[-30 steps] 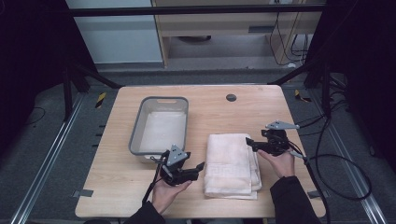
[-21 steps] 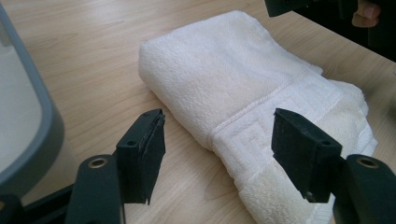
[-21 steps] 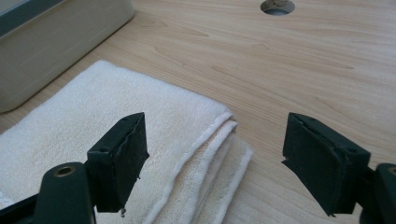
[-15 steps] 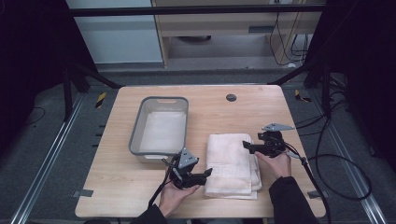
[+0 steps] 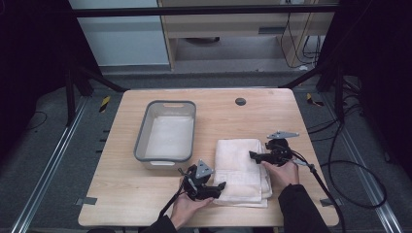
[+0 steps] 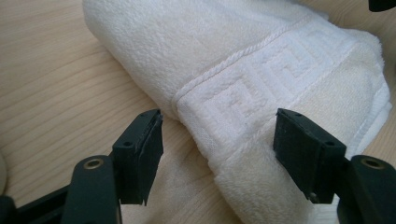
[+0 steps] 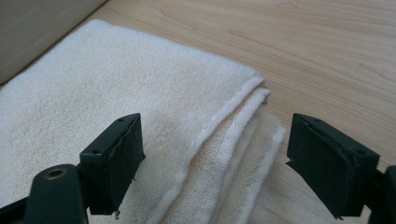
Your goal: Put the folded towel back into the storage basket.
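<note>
towel (image 5: 243, 170), folded and white, lies flat near the table's (image 5: 126, 204) front edge, right of centre, its long axis running from front to back. just to its left stands a grey tub (image 5: 166, 131) with a white cloth in its bottom. the left gripper (image 5: 216, 187) sits at the towel's front-left corner, jaws wide apart and empty; in the left gripper view the gripper (image 6: 217, 140) straddles the patterned border of the towel (image 6: 261, 60), the folded edge lying between the jaws. the right gripper (image 5: 252, 155) comes in from the right edge, about halfway along the towel's length, jaws likewise apart and gripping nothing; the right gripper view shows the gripper (image 7: 215, 158) with the stacked layers of the towel (image 7: 140, 93) running between its jaws. both tools are at the cloth, 1 on each side, so a grip on 2 edges looks to be the next move. the left hand (image 5: 187, 206) is the nearer to the tub, which lies behind and left of the towel.
</note>
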`<state>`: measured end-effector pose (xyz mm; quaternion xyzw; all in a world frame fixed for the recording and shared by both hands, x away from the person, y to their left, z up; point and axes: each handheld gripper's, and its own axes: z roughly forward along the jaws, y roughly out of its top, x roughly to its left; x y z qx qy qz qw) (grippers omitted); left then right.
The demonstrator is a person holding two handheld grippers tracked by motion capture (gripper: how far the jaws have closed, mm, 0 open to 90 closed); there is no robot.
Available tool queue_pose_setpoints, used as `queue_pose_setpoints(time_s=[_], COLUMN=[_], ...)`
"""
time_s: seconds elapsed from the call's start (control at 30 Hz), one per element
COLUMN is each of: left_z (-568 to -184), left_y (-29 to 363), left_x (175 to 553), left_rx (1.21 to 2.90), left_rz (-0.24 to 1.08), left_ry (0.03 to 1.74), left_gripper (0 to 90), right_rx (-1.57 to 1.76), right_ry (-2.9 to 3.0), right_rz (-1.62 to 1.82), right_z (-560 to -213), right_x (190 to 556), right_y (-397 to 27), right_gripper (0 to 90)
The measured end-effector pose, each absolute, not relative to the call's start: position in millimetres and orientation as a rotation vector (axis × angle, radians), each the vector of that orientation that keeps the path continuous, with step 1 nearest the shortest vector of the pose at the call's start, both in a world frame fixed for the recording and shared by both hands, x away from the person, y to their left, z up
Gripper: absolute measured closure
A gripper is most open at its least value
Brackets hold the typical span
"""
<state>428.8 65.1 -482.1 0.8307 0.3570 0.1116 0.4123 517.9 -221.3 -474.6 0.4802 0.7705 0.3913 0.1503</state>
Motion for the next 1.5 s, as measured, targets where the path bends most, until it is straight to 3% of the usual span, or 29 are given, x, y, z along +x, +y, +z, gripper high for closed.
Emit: queue_pose_setpoints(time_s=[0.47,0.87,1.27,1.5], left_z=[-493,-498,-496,-495], left_y=[58,56,56,56], left_x=[432,439,442,440], left_rx=[2.129,2.137,2.135,2.114], left_rz=[0.252,0.161,0.032,0.032], left_ry=[0.927,0.951,0.949,0.949], left_gripper=[30.9,36.4,56.5,70.3], right_rx=[1.451,1.532,1.603,1.586], right_ry=[2.247,2.285,2.317,2.311], right_rz=[1.052,1.127,1.214,1.237], right_z=[-489,-494,-493,-490], right_x=[519,522,522,521], right_y=[-216,-218,-218,-218], right_gripper=[21.2,33.5,58.9,64.7])
